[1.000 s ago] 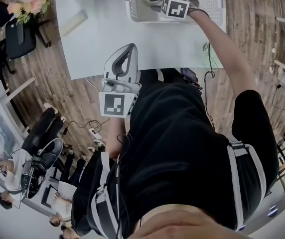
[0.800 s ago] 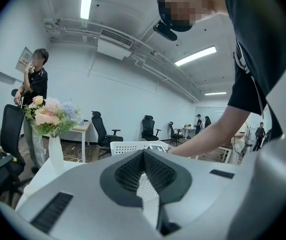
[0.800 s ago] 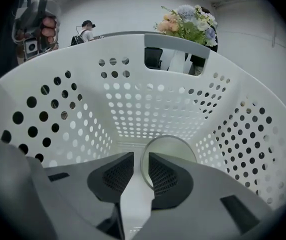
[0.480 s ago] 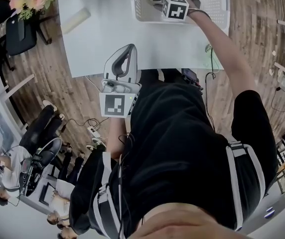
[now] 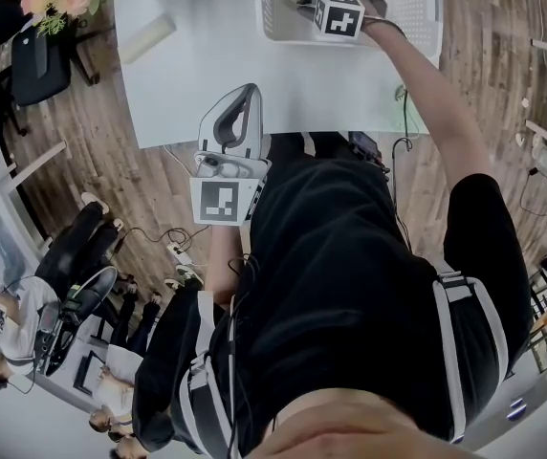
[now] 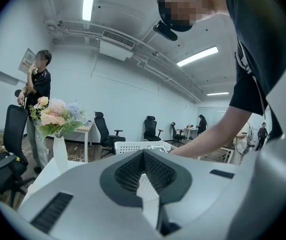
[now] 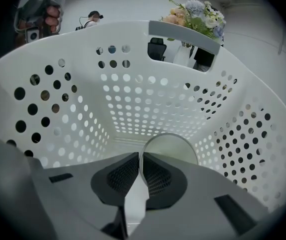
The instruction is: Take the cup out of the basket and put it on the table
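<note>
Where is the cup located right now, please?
The pale grey round cup sits inside the white perforated plastic basket, at the head view's top edge. The right gripper has just been closing its jaws on its rim.

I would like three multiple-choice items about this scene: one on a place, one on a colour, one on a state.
1. Where is the cup? A on the floor; B inside the basket; C on a chair.
2. What colour is the basket? A white; B red; C black.
3. What is the state of the right gripper? A open and empty; B closed on the cup's wall; C closed on a flower.
1 B: perforated walls surround it. 2 A: every wall is white. 3 B: its jaws have just been closing and pinch the cup's wall.
</note>
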Demonstrator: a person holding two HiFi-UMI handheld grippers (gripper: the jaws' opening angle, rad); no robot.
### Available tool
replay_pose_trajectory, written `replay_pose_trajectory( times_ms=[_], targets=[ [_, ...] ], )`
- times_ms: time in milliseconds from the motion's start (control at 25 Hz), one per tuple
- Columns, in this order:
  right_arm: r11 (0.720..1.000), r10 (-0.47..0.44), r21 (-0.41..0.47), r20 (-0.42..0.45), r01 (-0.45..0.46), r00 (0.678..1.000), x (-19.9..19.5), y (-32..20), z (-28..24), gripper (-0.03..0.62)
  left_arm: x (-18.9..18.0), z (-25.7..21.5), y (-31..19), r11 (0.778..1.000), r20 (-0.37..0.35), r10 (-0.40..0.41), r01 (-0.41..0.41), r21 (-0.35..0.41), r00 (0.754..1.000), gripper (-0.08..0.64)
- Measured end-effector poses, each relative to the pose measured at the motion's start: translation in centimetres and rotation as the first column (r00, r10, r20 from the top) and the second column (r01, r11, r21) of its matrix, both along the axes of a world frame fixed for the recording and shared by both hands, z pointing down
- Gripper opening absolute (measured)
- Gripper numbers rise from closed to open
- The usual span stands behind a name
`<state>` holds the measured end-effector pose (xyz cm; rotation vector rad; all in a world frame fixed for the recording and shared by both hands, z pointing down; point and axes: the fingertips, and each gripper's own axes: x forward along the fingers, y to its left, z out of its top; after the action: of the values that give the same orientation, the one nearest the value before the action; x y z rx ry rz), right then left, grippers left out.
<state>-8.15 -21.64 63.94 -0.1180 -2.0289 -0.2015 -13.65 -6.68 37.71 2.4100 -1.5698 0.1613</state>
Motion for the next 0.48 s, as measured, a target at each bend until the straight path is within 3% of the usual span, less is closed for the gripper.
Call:
replay_pose_trajectory(
  times_ms=[480],
  targets=[
    [1.000, -0.003, 0.014, 0.004, 0.002, 1.000, 0.2, 0.0, -1.6, 0.043, -0.1, -0.5, 0.1, 1.000, 0.001, 0.001, -0.001, 0.003, 1.000, 0.020]
  ],
)
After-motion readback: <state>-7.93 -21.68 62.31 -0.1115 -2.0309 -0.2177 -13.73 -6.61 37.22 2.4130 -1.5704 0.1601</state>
